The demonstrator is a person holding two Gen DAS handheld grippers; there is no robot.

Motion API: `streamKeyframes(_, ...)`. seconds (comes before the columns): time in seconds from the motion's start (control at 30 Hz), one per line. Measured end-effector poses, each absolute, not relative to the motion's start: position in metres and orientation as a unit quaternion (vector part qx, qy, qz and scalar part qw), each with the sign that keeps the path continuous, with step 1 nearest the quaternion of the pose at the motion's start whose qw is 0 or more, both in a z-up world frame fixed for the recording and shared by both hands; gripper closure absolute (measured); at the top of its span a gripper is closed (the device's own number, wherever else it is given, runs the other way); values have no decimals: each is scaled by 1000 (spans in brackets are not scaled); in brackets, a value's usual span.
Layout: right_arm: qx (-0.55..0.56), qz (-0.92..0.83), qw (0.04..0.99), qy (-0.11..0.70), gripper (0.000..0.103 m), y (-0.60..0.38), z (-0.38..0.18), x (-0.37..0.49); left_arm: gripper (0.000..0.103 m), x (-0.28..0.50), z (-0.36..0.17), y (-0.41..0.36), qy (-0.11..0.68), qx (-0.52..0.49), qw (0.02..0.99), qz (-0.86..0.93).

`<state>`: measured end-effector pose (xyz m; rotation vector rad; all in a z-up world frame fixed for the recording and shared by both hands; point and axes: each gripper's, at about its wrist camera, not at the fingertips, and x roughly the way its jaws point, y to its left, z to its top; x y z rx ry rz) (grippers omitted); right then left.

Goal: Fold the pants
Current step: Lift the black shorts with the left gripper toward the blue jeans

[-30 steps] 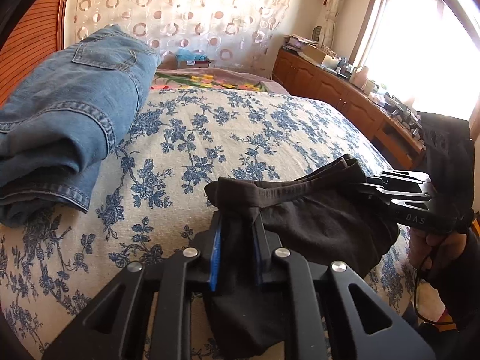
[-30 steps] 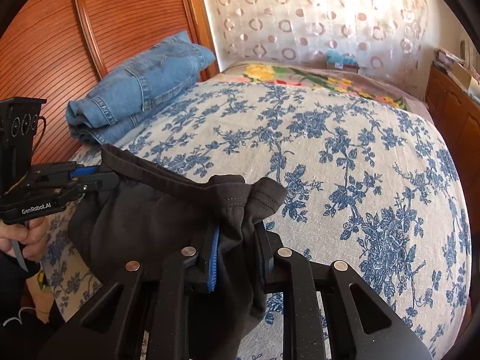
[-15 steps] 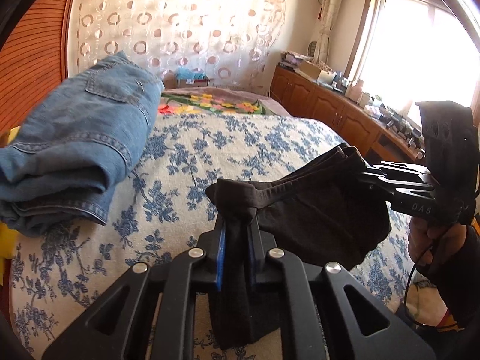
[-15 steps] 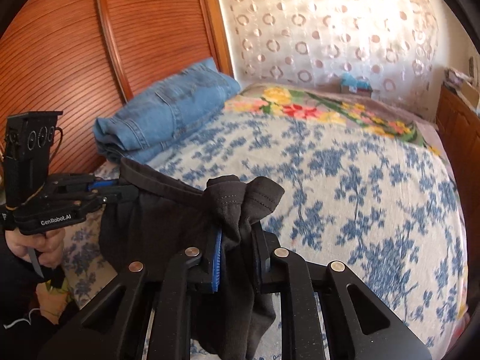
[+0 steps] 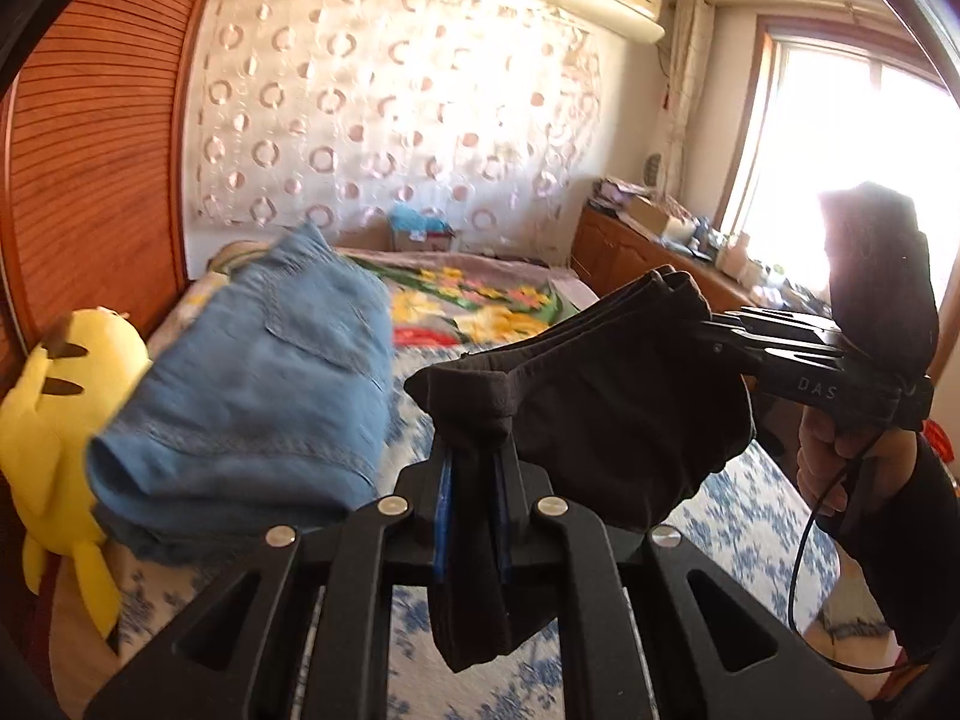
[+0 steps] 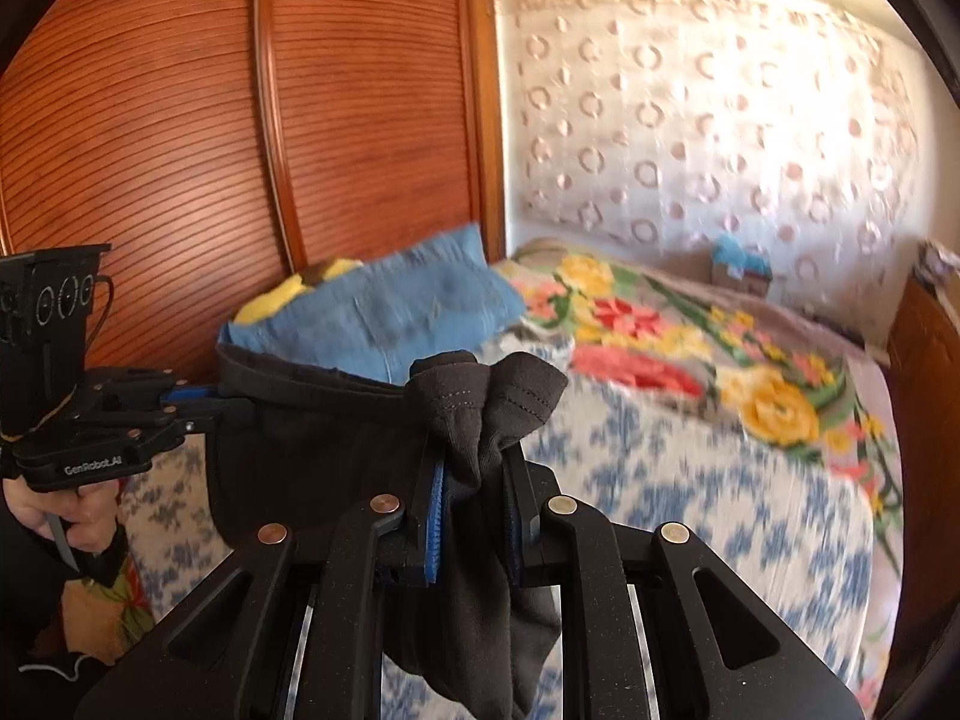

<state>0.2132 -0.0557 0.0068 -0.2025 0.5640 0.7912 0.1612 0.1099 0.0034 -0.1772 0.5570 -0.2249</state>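
Left wrist view: the left claw (image 5: 471, 483) is clamped on a bunched corner of the black pants (image 5: 624, 414), with cloth sticking up above the blue pads and a tail hanging below them. The pants stretch across to the right claw (image 5: 717, 330), which pinches the other end of the waistband; a hand (image 5: 840, 450) grips its handle at the right edge. The pants hang in the air above the bed (image 5: 762, 510), clear of its blue-flowered sheet. Folded jeans (image 5: 258, 384) lie on the bed to the left, blurred, with a yellow plush toy (image 5: 66, 420) just beside them against the wooden wardrobe (image 5: 102, 138). A floral blanket (image 5: 474, 300) covers the far end of the bed.

Right wrist view: the right claw (image 6: 474, 510) is closed tight on a gathered fold of the pants (image 6: 336, 450), with cloth bulging above the pads and drooping below. The waistband runs left to the left claw (image 6: 210, 399), clamped on it and held by a hand (image 6: 66, 510). The jeans (image 6: 384, 312) lie behind the pants, beside the wardrobe (image 6: 240, 120).
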Motion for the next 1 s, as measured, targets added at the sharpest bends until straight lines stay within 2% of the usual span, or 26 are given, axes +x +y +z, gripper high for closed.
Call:
streamKeyframes(0.5,-167,428,855,242,90,52,35,304,95,200,23,172,245,-105,963,-30)
streamKeyframes(1.0,-189,472,819,266,90,157,13,375,95,216,-8,213,264,-135,955,31)
